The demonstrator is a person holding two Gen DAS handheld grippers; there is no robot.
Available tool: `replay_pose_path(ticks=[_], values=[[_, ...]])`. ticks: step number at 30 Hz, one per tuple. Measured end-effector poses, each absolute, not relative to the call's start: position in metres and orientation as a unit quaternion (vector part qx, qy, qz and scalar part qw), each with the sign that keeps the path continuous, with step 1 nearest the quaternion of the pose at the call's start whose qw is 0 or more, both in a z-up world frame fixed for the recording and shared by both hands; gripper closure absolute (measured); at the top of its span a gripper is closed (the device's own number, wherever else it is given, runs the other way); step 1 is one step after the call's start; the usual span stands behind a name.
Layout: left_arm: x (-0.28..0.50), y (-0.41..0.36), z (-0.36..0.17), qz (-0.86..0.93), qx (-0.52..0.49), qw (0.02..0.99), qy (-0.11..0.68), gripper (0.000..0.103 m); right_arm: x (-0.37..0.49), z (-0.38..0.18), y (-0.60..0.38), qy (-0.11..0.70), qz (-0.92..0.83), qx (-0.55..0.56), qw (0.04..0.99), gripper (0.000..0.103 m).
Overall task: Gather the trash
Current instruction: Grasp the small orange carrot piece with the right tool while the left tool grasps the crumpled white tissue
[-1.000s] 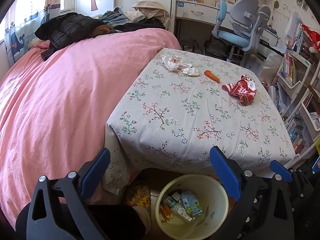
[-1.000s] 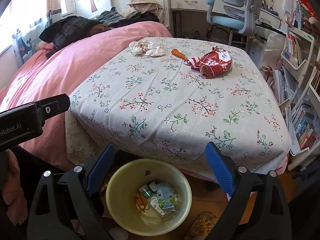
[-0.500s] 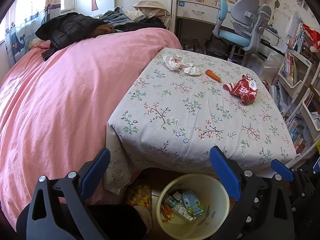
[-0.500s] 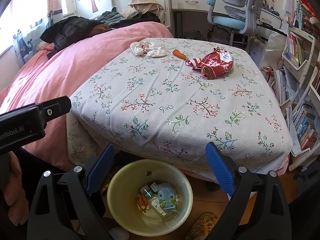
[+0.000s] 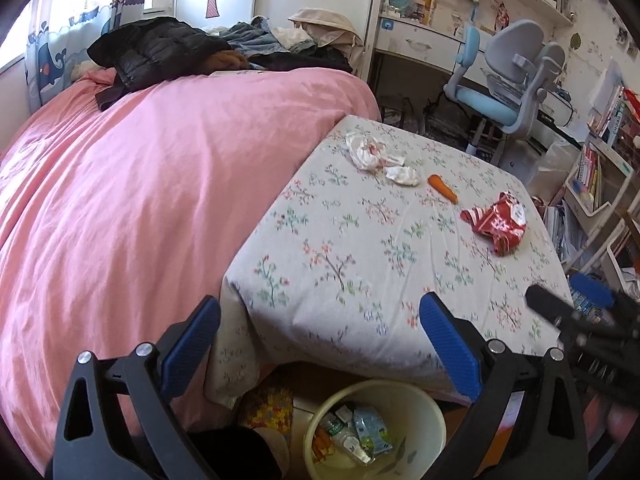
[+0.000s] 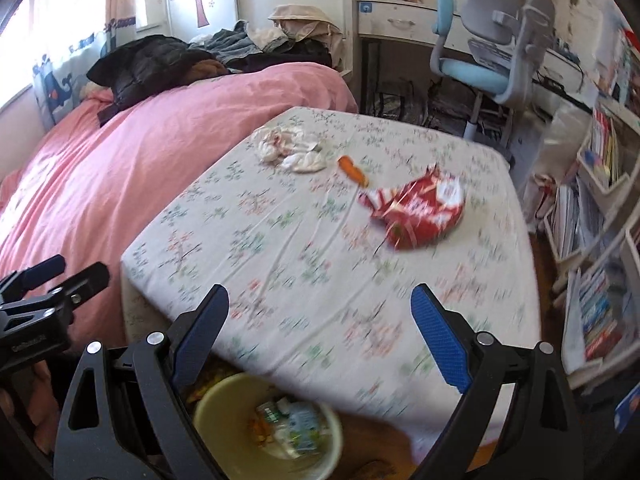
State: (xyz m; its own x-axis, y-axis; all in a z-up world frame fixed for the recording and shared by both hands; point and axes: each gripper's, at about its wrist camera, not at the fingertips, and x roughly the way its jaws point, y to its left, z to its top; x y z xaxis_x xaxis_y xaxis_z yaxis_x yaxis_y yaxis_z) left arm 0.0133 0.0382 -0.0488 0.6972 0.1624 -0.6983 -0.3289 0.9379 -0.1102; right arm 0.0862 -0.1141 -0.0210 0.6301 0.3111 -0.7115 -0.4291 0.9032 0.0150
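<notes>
Floral cloth (image 5: 360, 248) covered a low table beside a pink bed (image 5: 120, 200) in a cluttered bedroom, with a desk chair (image 5: 504, 92) at one o'clock in the left wrist view. On the cloth lay crumpled tissues (image 5: 372, 154) at twelve o'clock, an orange scrap (image 5: 442, 189) just right of them, and a red wrapper (image 5: 498, 226) further right, all apart from one another. The left gripper (image 5: 320, 344) hung spread wide and empty over the table's near edge. Below it, at six o'clock, stood a yellow bin (image 5: 432, 420) on the floor, holding cartons and bottles. The right gripper (image 5: 568, 312) showed at three o'clock, blurred.

Blur smeared the right wrist view. The right gripper (image 6: 320, 328) was spread wide and empty above the near part of the cloth (image 6: 280, 248). The wrapper (image 6: 416, 212) lay at one o'clock, the scrap (image 6: 352, 168) and tissues (image 6: 288, 148) at twelve. The bin (image 6: 224, 412) sat at six o'clock, partly under the table edge. The left gripper (image 6: 44, 292) showed at nine o'clock, over the bed (image 6: 120, 152).
</notes>
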Motion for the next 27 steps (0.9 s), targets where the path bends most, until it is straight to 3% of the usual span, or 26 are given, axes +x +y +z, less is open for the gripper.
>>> replay_pose_path(ticks=[12,20,27], values=[[0.096,0.063,-0.037,0.148,-0.096,0.907,0.383,0.008,0.178,-0.026,-0.076,0.375,0.257,-0.091,0.886,0.015],[0.171,0.084,-0.043,0.153,-0.080,0.907,0.385,0.008,0.247,-0.056,-0.042,0.403,0.241,-0.096,0.878,0.040],[0.225,0.095,-0.058,0.126,-0.122,0.903,0.392,0.008,0.294,-0.077,-0.049,0.430,0.228,-0.087,0.869,0.043]])
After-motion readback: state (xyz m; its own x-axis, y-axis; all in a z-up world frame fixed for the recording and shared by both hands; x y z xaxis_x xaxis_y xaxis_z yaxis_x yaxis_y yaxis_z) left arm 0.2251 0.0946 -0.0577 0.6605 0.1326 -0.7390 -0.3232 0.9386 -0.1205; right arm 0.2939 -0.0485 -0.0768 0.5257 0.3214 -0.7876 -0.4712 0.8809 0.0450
